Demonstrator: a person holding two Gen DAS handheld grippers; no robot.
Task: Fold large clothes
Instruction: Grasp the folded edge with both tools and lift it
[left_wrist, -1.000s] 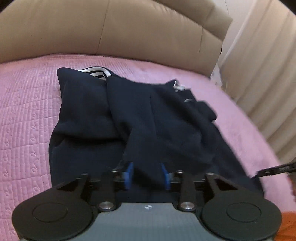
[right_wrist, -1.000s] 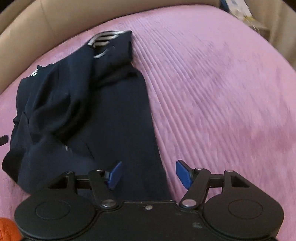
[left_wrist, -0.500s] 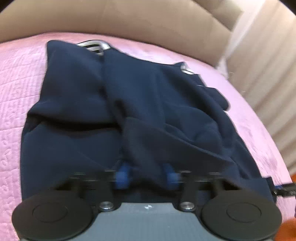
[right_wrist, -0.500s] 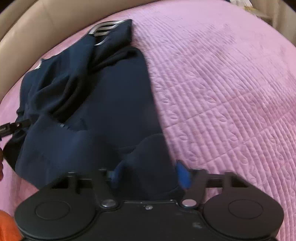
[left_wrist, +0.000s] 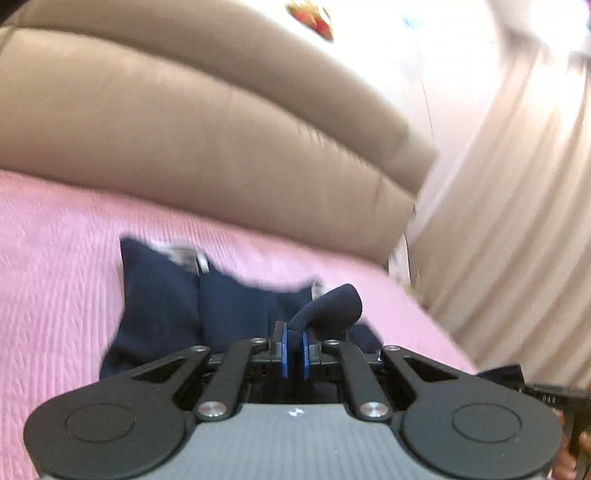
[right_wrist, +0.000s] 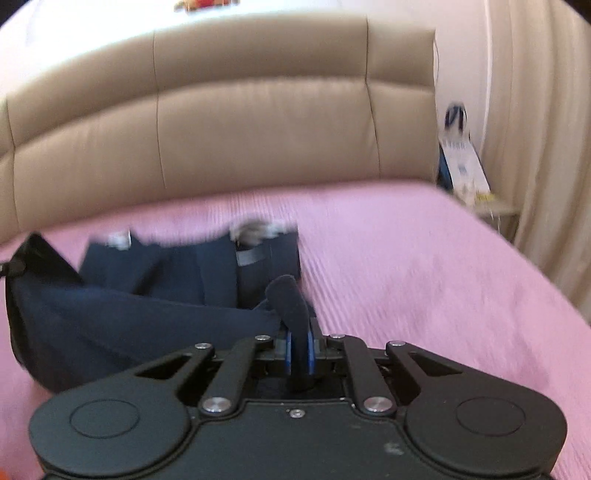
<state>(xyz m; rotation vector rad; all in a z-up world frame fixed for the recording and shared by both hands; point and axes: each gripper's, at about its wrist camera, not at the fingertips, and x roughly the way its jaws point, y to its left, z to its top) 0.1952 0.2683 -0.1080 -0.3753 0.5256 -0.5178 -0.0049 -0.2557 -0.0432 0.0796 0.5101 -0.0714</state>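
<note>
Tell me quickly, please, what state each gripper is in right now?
Left gripper: jaws have just been closing, now shut on a fold of the navy garment.
Right gripper: jaws have just been closing, now shut on the same garment's edge.

The left tongs (left_wrist: 294, 349), having just closed, pinched a fold of the navy garment (left_wrist: 229, 306), lifted off a pink bedspread (left_wrist: 55, 266) before a tan padded headboard (left_wrist: 184, 122) and pale curtains (left_wrist: 517, 221).
</note>
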